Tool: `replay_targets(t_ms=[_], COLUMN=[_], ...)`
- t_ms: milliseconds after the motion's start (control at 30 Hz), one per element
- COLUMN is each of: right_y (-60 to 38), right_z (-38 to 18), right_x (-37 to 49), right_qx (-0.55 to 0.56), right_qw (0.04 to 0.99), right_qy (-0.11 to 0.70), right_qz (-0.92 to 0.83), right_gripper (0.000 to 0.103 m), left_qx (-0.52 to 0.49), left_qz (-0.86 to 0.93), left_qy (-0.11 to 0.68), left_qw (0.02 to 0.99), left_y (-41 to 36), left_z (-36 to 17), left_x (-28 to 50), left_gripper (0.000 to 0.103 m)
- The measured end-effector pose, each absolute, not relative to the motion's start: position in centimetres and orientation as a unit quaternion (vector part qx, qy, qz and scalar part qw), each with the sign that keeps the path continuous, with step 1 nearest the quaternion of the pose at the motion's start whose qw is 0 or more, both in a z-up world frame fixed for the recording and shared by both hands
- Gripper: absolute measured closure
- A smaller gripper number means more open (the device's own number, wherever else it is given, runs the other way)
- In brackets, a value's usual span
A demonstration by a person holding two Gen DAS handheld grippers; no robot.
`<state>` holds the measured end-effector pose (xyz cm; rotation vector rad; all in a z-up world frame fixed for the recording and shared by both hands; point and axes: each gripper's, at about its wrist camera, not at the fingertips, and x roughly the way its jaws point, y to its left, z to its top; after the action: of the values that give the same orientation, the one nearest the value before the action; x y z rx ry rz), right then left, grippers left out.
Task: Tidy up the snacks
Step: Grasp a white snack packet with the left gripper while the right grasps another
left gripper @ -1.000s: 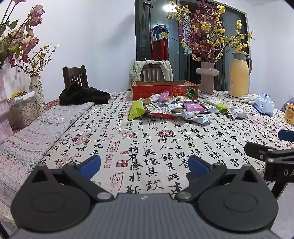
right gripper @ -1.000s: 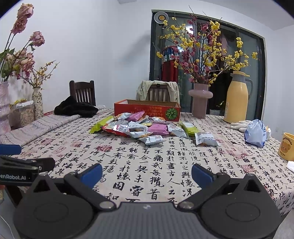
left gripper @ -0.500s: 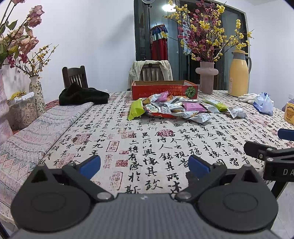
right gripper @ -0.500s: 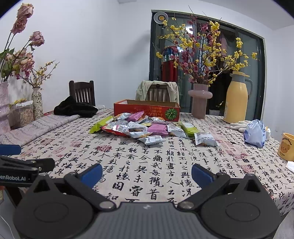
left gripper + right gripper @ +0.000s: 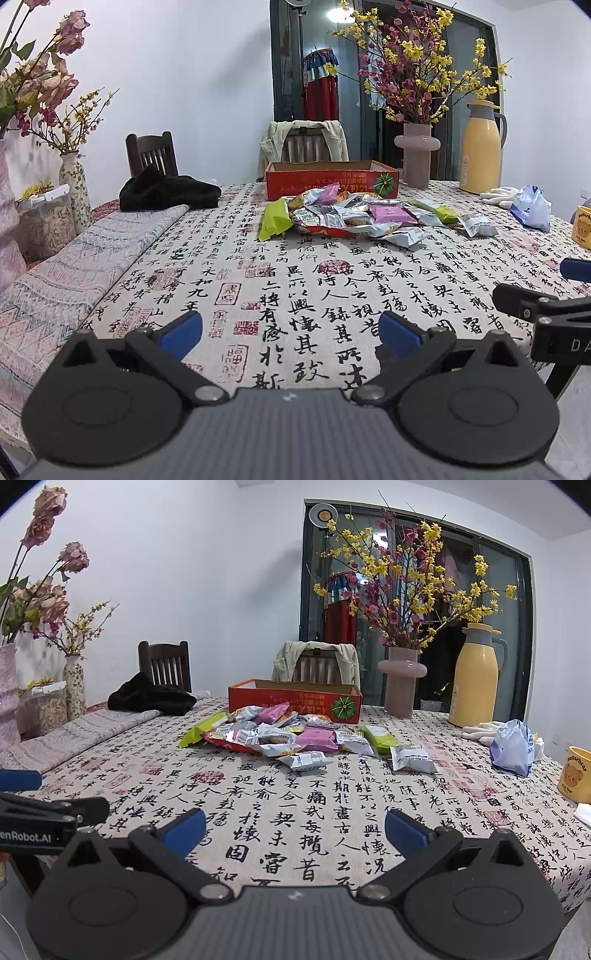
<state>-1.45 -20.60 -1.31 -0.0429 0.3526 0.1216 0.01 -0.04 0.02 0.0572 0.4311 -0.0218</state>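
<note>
At the near edge of the desk, both tongs hang above the calligraphy-print cloth, well apart from the task items. Left tongs: blue pads spread wide, nothing between them. Right tongs: blue pads likewise spread wide and empty. Each unit shows at the side of the other camera's view: the right tongs at the right margin of the left wrist view, the left tongs at the left margin of the right wrist view.

Snack packets lie in a loose heap near the far edge of the desk, toward its middle. The heap includes a green packet at its left end, a pink packet near its centre, and several silver packets. One silver packet lies apart on the right side of the heap.

An open red cardboard box stands just behind the heap, at the far edge. Whether the rearmost packets touch its front wall cannot be determined.

Other items on the desk:
- a pink vase with flowering branches and a yellow thermos, toward the far right corner;
- a blue plastic bag and a yellow mug, along the right edge;
- a black garment, toward the far left corner.
</note>
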Motion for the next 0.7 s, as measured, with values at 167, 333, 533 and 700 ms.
replay_targets(t_ms=[167,333,533,700], right_y=[-21.2,-22.2,-23.4,-24.4], right_z=[-1.1,-1.2,-0.8,-0.2], right_x=[-0.8,1.3,4.7,8.2], right_qx=[-0.019,-0.015,-0.005,0.026], right_qw=[0.984,0.986,0.986,0.981], right_qy=[0.166,0.160,0.161,0.183], right_qz=[0.053,0.033,0.035,0.054], right_gripper=[0.000,0.000,0.000,0.000], left_qx=[0.027,0.018,0.018,0.015], left_qz=[-0.010,0.008,0.013,0.006], left_qy=[0.208,0.200,0.212,0.231], left_qw=[0.978,0.980,0.977,0.973], left_y=[0.4,0.9,0.7,0.5], left_z=[0.8,1.2,1.3,1.2], left_x=[1.3,3.6,7.3,10.5], left_gripper=[0.000,0.000,0.000,0.000])
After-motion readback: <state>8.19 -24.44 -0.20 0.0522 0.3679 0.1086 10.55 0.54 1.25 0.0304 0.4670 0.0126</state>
